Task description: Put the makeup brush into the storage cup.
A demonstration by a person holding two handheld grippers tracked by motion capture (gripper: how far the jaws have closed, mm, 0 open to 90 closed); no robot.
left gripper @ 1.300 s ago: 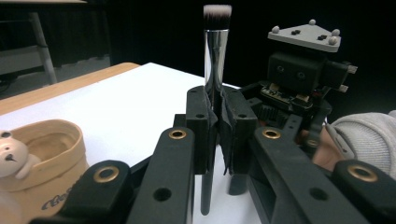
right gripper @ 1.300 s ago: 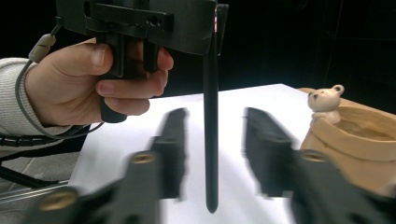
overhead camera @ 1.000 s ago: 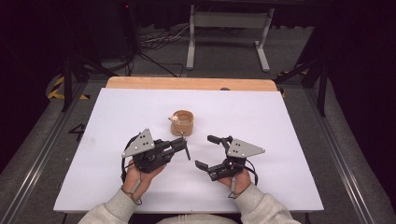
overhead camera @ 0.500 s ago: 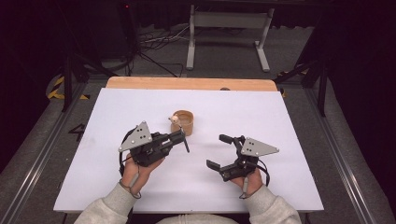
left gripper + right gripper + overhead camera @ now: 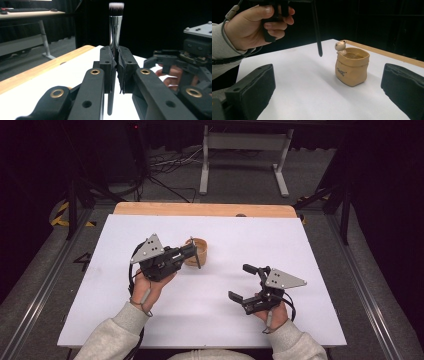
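Your left gripper (image 5: 192, 254) is up off the white table (image 5: 100, 320), jaws clamped tight on the makeup brush (image 5: 115, 27). In the left gripper view the brush stands upright between the pads, pale bristles on top, silver ferrule just above the grip, dark handle poking out below. In the right gripper view that handle tip (image 5: 319, 51) hangs in the air, clear of the table and just to the side of the pot. Your left hand (image 5: 150, 287) is wrapped round the gripper's grip, grey sleeve at the wrist.

Moving across: the small tan pot (image 5: 198, 251) sits upright on the table near the far middle, right by the gripped brush. The right gripper view shows a little bear figure (image 5: 340, 46) perched on its rim, dark lettering on its side.

Over on the right, your right gripper (image 5: 245, 282) hovers low, well apart from the pot, jaws spread wide with nothing between them, pointing toward the pot.
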